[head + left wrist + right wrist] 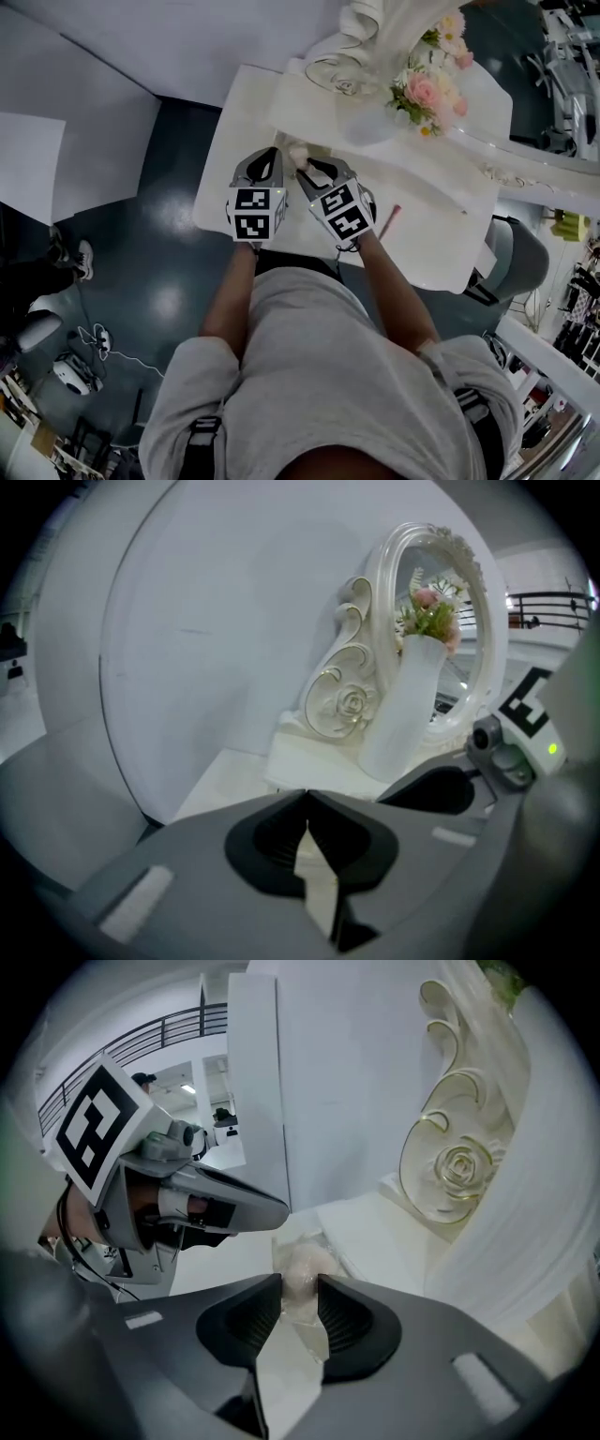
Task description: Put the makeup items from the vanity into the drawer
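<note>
My right gripper (300, 1290) is shut on a pale round makeup sponge in clear wrap (302, 1267), held just above the white vanity top (375, 1232). In the head view the sponge (299, 153) sits between the two grippers near the vanity's left part. My left gripper (306, 797) is shut with its jaws touching and nothing between them; it hovers beside the right gripper (307, 167), to its left (273, 156). A pink pencil (388, 221) lies on the vanity (422, 253) right of my right arm. No drawer is visible.
An ornate white mirror (441, 621) stands at the back of the vanity, with a white vase (403, 714) of pink flowers (427, 89) in front of it. A grey chair (516, 258) is at the vanity's right. The vanity's left edge (208, 178) drops to dark floor.
</note>
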Tool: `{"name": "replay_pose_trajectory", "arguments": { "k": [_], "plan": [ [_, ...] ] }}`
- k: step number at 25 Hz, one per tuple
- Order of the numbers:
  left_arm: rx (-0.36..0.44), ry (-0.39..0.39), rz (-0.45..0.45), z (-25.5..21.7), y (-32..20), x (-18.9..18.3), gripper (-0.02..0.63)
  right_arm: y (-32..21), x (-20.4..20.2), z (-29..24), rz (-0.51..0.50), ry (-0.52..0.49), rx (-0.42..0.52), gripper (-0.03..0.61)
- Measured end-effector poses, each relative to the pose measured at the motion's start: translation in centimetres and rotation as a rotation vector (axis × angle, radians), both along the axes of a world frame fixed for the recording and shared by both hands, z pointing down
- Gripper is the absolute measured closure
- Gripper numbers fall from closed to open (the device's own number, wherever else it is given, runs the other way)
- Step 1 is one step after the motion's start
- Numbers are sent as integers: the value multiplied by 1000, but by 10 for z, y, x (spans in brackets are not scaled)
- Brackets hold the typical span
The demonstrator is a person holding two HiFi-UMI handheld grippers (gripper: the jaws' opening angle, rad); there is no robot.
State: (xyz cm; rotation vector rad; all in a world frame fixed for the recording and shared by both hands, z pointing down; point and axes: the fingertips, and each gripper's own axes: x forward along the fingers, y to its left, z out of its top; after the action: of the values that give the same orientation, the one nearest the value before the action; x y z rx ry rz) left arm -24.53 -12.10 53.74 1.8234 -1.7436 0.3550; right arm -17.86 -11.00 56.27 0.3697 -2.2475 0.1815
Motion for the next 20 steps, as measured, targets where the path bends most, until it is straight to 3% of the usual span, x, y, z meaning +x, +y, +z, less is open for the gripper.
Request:
{"name": "replay_pose_trajectory", "arguments": {
  "k": [6,10,20],
  "plan": [
    [-7,3,-13,2,-3,-17,611,-5,-16,5,7,10,-41,453],
    [-11,2,-12,4,-5,-26,611,-8,-21,12,61,-5,-108,451],
    [-25,11,18,9,-10,-34,611,-14,-35,20,144,-15,-173,448]
  ]
}}
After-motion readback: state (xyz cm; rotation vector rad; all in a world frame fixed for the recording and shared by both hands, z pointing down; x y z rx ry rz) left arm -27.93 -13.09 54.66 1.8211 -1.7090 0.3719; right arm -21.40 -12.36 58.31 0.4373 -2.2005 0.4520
